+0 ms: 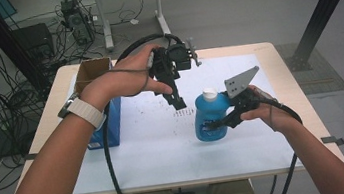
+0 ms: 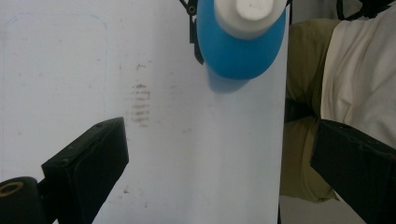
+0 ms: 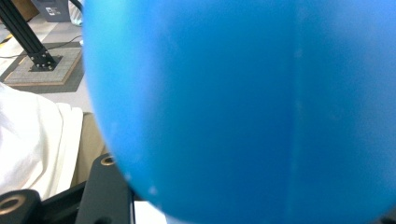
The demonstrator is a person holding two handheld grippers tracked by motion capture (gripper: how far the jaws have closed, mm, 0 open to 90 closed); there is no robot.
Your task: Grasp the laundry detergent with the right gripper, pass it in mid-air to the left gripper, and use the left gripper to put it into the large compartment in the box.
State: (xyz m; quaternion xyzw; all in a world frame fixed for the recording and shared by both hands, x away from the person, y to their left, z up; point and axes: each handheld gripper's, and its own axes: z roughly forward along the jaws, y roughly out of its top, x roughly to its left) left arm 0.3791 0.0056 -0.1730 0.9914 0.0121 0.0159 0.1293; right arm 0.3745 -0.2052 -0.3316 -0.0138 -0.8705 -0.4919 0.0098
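A blue bottle (image 1: 208,118) with a white cap (image 1: 209,94) stands upright on the white mat (image 1: 167,150), right of centre. My right gripper (image 1: 223,120) is shut on its body from the right, and the bottle's blue wall (image 3: 257,107) sits right up against the right gripper view, with one black finger (image 3: 105,193) beside it. My left gripper (image 1: 177,100) hangs above the mat, a little left of and behind the bottle, pointing down. Its jaws stand wide apart and empty in the left gripper view (image 2: 219,140), with the bottle (image 2: 240,51) and cap (image 2: 247,11) beyond them.
An open cardboard box with blue sides (image 1: 111,116) stands at the mat's left edge, under my left forearm. Dark smudges (image 1: 182,112) mark the mat near the bottle. Cables and desk legs (image 1: 105,30) lie on the floor behind the table.
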